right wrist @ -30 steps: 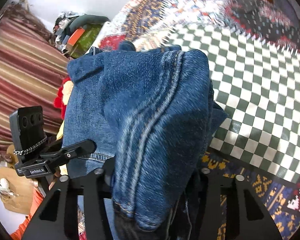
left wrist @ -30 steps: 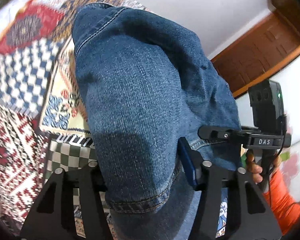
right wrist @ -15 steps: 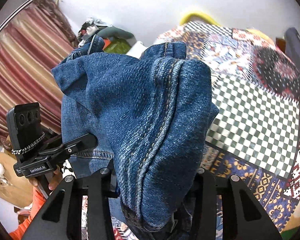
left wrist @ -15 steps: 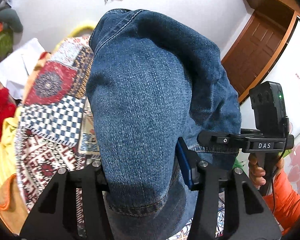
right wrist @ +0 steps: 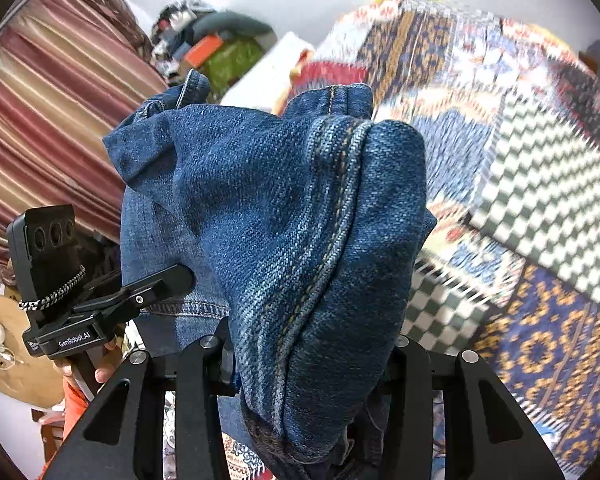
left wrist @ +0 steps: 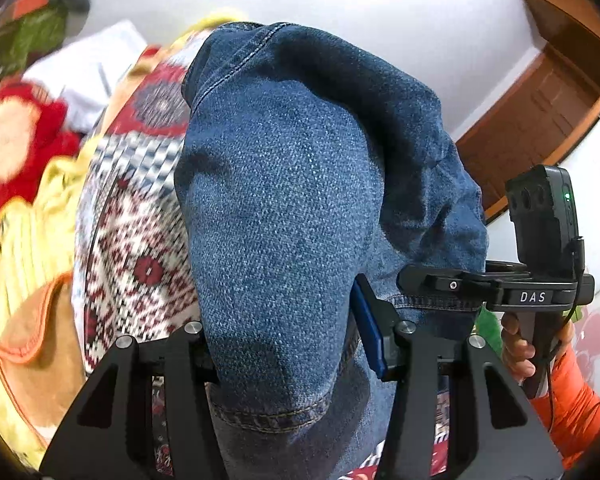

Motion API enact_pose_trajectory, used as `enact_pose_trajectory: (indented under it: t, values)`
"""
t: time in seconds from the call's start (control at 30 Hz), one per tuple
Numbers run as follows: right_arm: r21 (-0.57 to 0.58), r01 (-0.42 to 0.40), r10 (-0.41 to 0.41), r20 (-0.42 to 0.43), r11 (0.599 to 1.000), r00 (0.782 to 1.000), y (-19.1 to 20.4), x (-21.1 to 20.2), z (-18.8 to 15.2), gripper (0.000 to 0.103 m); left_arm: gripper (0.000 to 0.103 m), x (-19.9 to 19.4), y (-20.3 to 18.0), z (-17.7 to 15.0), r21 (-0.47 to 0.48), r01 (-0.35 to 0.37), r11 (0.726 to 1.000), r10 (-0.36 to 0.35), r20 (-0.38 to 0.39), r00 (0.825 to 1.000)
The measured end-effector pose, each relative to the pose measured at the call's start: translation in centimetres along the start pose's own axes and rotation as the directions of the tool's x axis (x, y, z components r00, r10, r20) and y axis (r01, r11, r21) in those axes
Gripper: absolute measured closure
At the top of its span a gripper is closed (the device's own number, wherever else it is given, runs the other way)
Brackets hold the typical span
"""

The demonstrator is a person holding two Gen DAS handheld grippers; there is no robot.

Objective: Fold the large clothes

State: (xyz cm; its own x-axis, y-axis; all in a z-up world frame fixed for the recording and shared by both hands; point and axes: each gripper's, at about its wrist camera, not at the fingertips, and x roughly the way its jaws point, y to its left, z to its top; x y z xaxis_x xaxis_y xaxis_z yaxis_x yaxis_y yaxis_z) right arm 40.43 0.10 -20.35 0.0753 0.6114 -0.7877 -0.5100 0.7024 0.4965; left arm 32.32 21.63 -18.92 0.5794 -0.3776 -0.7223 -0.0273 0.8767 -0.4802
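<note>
A pair of blue denim jeans (left wrist: 284,220) hangs lifted in the air between both grippers. My left gripper (left wrist: 288,344) is shut on a hemmed edge of the jeans, which drape over its fingers and fill the view. My right gripper (right wrist: 308,356) is shut on a thick seamed fold of the jeans (right wrist: 300,240). The right gripper also shows at the right of the left wrist view (left wrist: 496,288), the left gripper at the left of the right wrist view (right wrist: 100,308). The fingertips are hidden under denim.
A bed with a patchwork patterned cover (right wrist: 520,160) lies below and ahead. Red and yellow clothes (left wrist: 24,184) are heaped at the left. A striped curtain (right wrist: 40,120), a white wall and a wooden door (left wrist: 540,100) surround the bed.
Both grippers have risen and tilted up with the jeans, so more wall, curtain and clothes heap show. The grip on the denim is unchanged.
</note>
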Motion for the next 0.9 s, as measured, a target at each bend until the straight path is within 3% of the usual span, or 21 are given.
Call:
enact_pose_trajectory:
  t: [0.27,0.43,0.63,0.73,0.9]
  values:
    - [0.045,-0.006,0.011,-0.114,0.999,0.993,-1.9,7.9,0.4,0.063,0.052,4.3,6.5,-1.9,-0.130,-0.006,0.991,-0.006,-0.095,0.995]
    - [0.059,-0.034,0.042,-0.150,0.998,0.988,-3.4,10.7,2.1,0.062,0.044,7.2,10.1,-2.6,-0.226,0.005,0.974,-0.032,-0.116,0.993]
    - [0.063,-0.088,0.098,-0.177,0.994,0.979,-6.0,13.0,2.4,0.043,0.025,7.6,11.2,-4.7,-0.233,0.003,0.972,-0.023,-0.085,0.996]
    - [0.067,-0.107,0.117,-0.179,0.992,0.977,-6.4,12.5,1.7,0.041,0.023,6.9,11.3,-5.8,-0.230,0.001,0.973,-0.019,-0.078,0.997]
    - [0.031,-0.052,0.057,-0.172,0.998,0.984,-5.9,10.0,0.2,0.032,0.021,4.5,10.6,-7.5,-0.152,-0.093,0.984,0.081,-0.078,0.994]
